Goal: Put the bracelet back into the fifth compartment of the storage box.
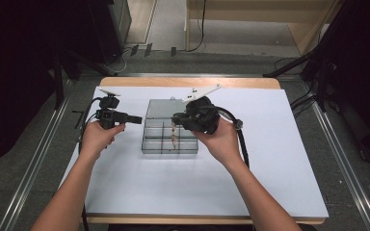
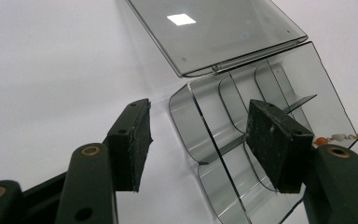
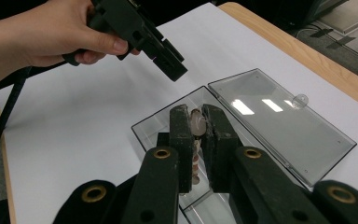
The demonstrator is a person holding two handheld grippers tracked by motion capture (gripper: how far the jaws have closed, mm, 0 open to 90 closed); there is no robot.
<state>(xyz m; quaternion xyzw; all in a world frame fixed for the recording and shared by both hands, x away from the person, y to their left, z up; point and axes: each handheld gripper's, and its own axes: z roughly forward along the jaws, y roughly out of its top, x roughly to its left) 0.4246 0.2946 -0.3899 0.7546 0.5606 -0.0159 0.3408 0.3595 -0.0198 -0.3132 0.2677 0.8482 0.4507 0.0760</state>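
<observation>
1 bead string pinched in right gripper, above clear box

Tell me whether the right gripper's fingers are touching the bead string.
Touching. In the right gripper view the fingers of the right gripper press on the bead string from both sides, over the clear box.

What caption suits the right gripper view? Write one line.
Right gripper clamps a pale beaded strand above the clear compartmented plastic box, lid open.
</observation>
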